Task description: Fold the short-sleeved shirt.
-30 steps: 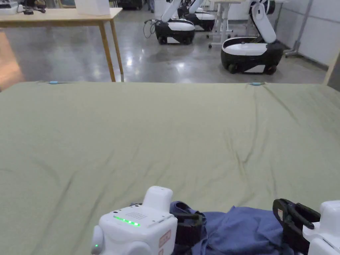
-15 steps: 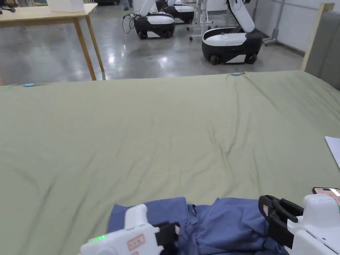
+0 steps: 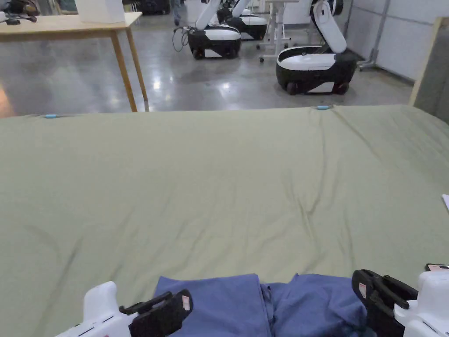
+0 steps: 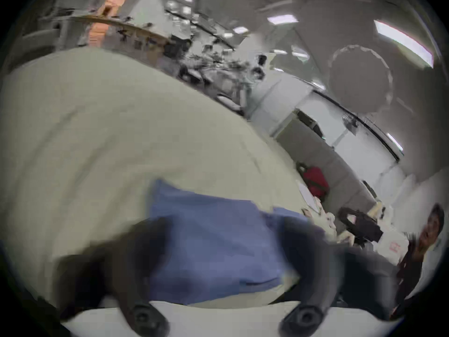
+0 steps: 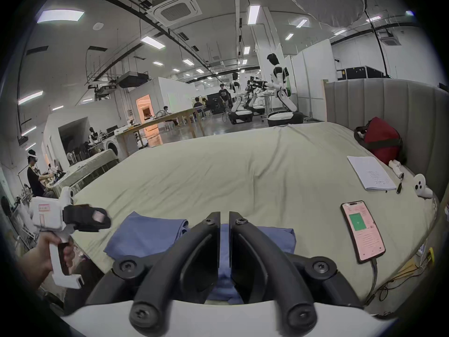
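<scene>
- Blue cotton short-sleeved shirt (image 3: 263, 302): folded, lying at near edge of olive-green bed sheet (image 3: 219, 184).
- Left gripper (image 4: 223, 240): jaws spread wide, blurred, beside shirt.
- Right gripper (image 5: 224, 217): jaws nearly closed, a narrow gap between; whether they pinch the cloth, cannot tell.

Shirt (image 3: 267, 305) on bed (image 3: 219, 184) near edge — phone (image 5: 362, 230) right, notepad (image 5: 370, 172) beyond.

No text can be read: the red-framed label (image 5: 44, 207) on the left gripper (image 5: 96, 217), the phone (image 5: 363, 230) screen and the writing on the paper (image 5: 370, 176) are all too small or blurred to make out
</scene>
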A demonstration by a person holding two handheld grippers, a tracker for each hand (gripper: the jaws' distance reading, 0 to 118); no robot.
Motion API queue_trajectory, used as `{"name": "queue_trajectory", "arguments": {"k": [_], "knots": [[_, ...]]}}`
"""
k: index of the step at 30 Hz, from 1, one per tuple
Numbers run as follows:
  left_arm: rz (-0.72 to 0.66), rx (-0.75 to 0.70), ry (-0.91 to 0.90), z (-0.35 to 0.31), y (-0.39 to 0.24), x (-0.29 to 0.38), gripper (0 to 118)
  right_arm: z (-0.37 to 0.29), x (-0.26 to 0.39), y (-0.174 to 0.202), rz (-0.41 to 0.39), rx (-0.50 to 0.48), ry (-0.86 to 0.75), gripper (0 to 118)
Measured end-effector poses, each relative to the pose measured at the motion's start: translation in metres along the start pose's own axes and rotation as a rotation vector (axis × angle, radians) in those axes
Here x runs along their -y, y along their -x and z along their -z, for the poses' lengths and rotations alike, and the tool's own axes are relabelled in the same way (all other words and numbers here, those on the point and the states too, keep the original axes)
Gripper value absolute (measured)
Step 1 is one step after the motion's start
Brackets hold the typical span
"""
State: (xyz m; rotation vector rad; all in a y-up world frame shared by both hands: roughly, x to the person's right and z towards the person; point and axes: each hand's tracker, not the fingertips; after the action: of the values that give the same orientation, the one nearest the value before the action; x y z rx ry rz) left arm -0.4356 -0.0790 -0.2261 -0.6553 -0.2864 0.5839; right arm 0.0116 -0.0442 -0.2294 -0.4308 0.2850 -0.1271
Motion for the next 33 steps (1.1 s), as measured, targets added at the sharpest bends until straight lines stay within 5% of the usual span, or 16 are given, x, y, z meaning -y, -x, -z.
{"name": "queue_trajectory", "arguments": {"k": [6,11,12,14,16,18,27,30,33], "knots": [[-0.376,0.1,0.114,0.011,0.077,0.029,118,0.01,0.001,0.01,-0.009,-0.024,0.021,9],[-0.468,0.329,0.105,0.053,0.063,0.038,115,0.009,-0.002,0.01,0.019,-0.032,0.014,9],[-0.457,0.309,0.085,0.056,0.058,0.035,97,0.009,-0.003,0.011,0.019,-0.03,0.014,9],[-0.515,0.305,0.078,0.068,0.057,0.035,10,0.007,-0.003,0.011,0.018,-0.028,0.012,9],[-0.636,0.17,0.152,0.083,0.064,0.048,9,0.005,-0.003,0.011,0.018,-0.024,0.009,9],[-0.576,0.247,0.084,0.073,0.065,0.048,9,0.003,-0.004,0.01,0.018,-0.015,0.01,9],[-0.267,-0.101,-0.124,-0.034,0.078,-0.018,9,-0.003,-0.005,0.009,-0.003,0.008,0.015,9],[-0.016,-0.227,-0.141,-0.048,0.037,-0.035,9,-0.002,-0.005,0.011,-0.007,0.004,0.017,9],[0.259,-0.2,-0.129,-0.028,-0.03,-0.027,9,-0.001,-0.005,0.013,-0.015,0.003,0.018,9]]}}
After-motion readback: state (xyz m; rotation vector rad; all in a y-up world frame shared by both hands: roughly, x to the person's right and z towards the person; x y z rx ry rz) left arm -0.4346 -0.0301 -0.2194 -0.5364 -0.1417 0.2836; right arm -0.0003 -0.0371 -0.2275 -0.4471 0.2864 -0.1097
